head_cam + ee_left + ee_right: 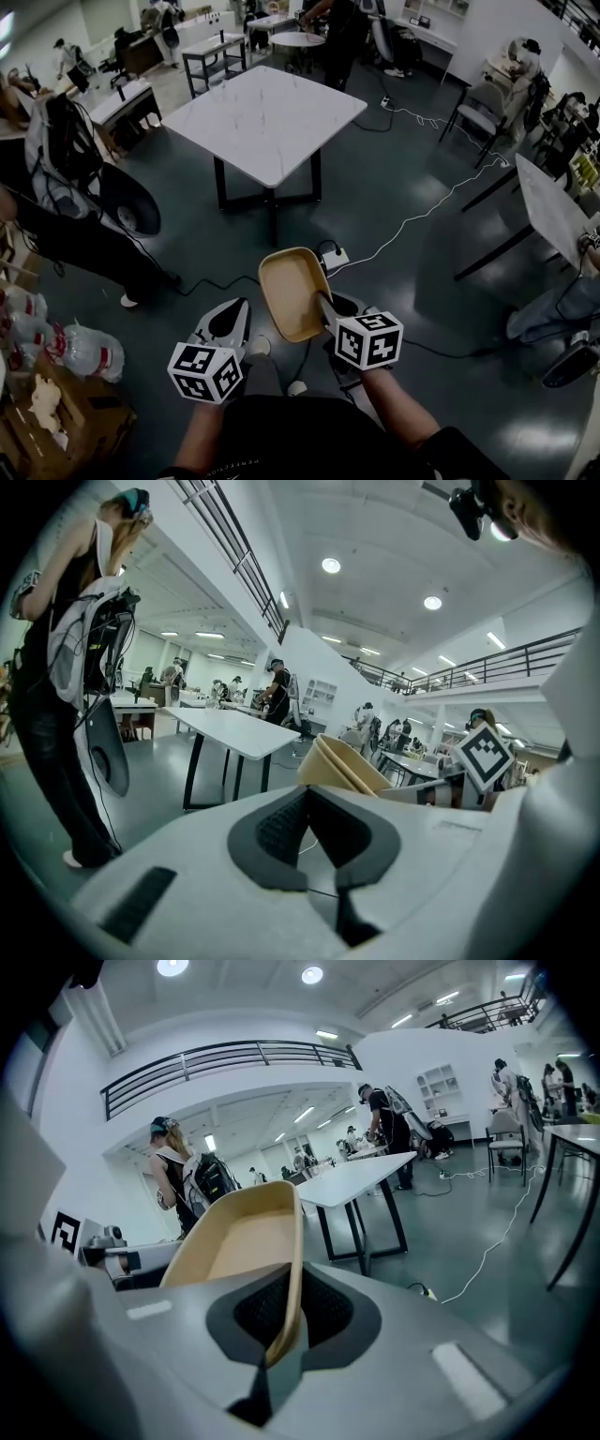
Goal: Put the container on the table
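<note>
A tan, shallow plastic container [292, 290] hangs in the air over the dark floor, tilted, with my right gripper [325, 312] shut on its near rim. In the right gripper view that rim runs between the jaws of the right gripper [291, 1288], and the container's bowl [242, 1238] opens to the left. My left gripper [232, 309] is beside it on the left, apart from it, jaws shut and holding nothing. The left gripper view shows the left gripper [309, 797] with the container [341, 765] beyond it. The white marble table [267, 117] stands well ahead.
A person with a backpack [64, 167] stands at the left. A power strip [334, 256] and white cables lie on the floor between me and the table. Another table [555, 214] is at the right, and wrapped bottles [86, 351] are at the near left.
</note>
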`<state>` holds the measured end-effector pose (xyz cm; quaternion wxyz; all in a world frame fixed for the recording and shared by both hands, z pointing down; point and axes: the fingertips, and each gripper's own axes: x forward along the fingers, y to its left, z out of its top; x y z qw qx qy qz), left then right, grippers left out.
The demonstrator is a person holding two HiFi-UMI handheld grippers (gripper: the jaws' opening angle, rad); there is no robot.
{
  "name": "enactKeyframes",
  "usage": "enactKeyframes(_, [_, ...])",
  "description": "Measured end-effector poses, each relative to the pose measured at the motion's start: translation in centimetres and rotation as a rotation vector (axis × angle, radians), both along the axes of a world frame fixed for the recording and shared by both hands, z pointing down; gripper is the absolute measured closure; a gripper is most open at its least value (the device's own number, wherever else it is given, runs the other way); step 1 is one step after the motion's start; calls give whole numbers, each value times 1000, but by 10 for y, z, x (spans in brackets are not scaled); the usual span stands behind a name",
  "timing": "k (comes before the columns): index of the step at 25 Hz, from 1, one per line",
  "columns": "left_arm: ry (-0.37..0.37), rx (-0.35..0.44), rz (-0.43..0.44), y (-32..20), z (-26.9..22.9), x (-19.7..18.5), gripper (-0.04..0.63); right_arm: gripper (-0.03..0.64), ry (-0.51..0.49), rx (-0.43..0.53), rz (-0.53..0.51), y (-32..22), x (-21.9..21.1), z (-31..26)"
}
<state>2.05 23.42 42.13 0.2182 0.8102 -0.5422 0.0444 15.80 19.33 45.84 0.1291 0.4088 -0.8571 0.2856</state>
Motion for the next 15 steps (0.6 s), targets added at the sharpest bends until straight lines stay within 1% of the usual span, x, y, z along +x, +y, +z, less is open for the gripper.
enactKeyframes(7, [5,-8,47,-34,8,3,598,603,12,-8,34,-26,2,6])
enactKeyframes(15, [16,-9,63,-82,9,-24,597,603,26,-18,44,-70,-25,10])
